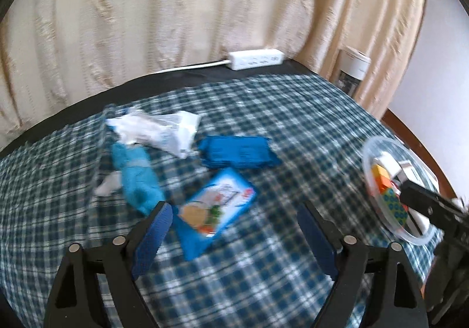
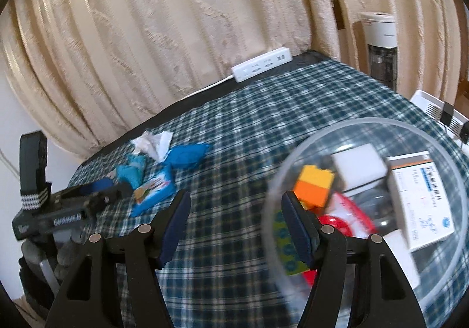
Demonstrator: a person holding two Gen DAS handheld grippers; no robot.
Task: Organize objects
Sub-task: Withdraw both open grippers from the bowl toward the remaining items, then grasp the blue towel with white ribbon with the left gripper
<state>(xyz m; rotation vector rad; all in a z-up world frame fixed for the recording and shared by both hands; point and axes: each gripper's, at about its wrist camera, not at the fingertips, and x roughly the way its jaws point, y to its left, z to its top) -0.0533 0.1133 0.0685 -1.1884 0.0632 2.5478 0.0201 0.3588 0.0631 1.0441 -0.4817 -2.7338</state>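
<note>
Now, left wrist view: left gripper [image 1: 234,225] stands wide, nothing between its fingers, above a blue snack packet [image 1: 215,211] at frame centre on the checked cloth [image 1: 293,123]. Clear bowl [image 1: 392,184] sits at right edge.

Right wrist view: right gripper [image 2: 234,225] partly open, its right finger [image 2: 296,228] against the bowl's [image 2: 366,123] rim; grip uncertain.

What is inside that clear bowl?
The bowl holds a yellow-orange block, a white cube, a medicine box and something red. Whatever lies beneath them is covered.
</note>
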